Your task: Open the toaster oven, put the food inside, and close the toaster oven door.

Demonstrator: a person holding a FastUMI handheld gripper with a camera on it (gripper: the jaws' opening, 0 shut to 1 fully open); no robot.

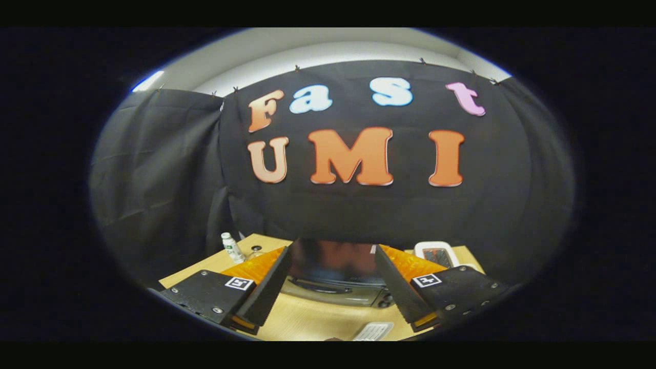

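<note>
Toaster oven (335, 274): boxy, dark glossy glass door with curved bar handle, door closed, metallic lower front with knobs at its right; stands on the desk (307, 318) just ahead of and between the fingers. Desk: pale wood-grain, smooth. Gripper (333, 287): fingers spread wide apart, wedge-shaped, holding nothing. Small white bottle (232, 247): upright, beyond the left finger. White rounded tray (436, 253): beyond the right finger, contents unclear. White ribbed item (373, 331): flat on the desk, nearest the camera.

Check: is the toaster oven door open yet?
No. The toaster oven door sits closed, handle untouched, beyond the open fingers of the hand-held gripper.
</note>
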